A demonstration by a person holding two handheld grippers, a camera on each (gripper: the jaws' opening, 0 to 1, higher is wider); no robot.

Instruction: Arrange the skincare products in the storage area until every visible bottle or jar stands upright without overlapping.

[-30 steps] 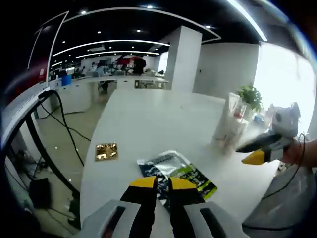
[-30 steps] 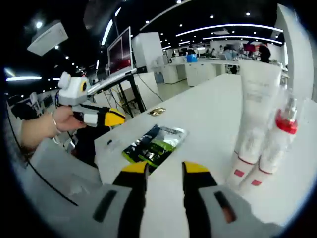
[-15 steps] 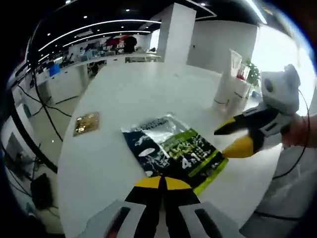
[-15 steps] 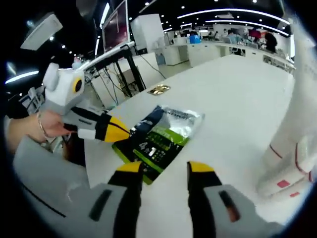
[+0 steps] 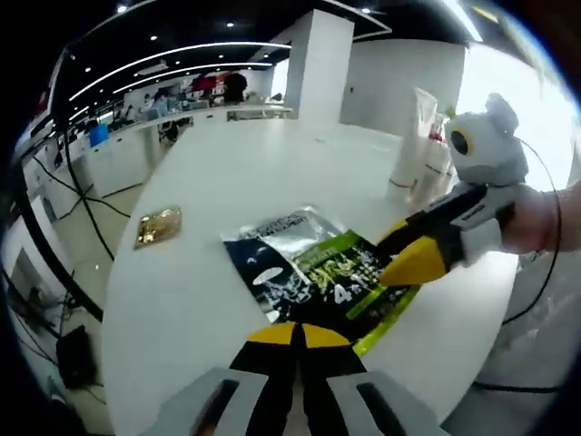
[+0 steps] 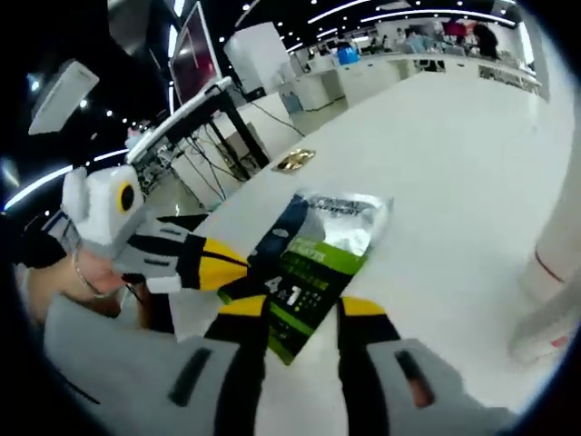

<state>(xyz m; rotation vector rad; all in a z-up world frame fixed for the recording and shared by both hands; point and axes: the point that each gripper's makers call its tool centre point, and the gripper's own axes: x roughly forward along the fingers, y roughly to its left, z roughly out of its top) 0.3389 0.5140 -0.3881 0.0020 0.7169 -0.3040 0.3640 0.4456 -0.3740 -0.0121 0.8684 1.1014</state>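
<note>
So here's how things sit: a flat green-and-black sachet (image 5: 313, 277) is lying on the white worktop (image 5: 254, 182), near its close edge, and both tools are gathered round it. The left hand-held gripper (image 5: 297, 334) is seen with its yellow tips pressed together, nothing between them, parked just short of the sachet's near end. In the right gripper view the same sachet (image 6: 318, 259) is straight ahead of the right hand-held gripper (image 6: 304, 307), whose jaws are spread apart with nothing held; the sachet's near corner looks to fall in the gap between them.

The key relation: the sachet's long axis runs roughly away from the left tool, silver end far, green end near. The right tool comes at it from the side, over the green end. The right one is probably better placed for the grab, being open already.

The tall white tubes (image 5: 422, 145) are standing upright further back, well apart from the sachet; one tube base (image 6: 554, 263) is caught at the edge of the right gripper view. A small gold packet (image 5: 159, 225) is lying off to one side, untouched.
</note>
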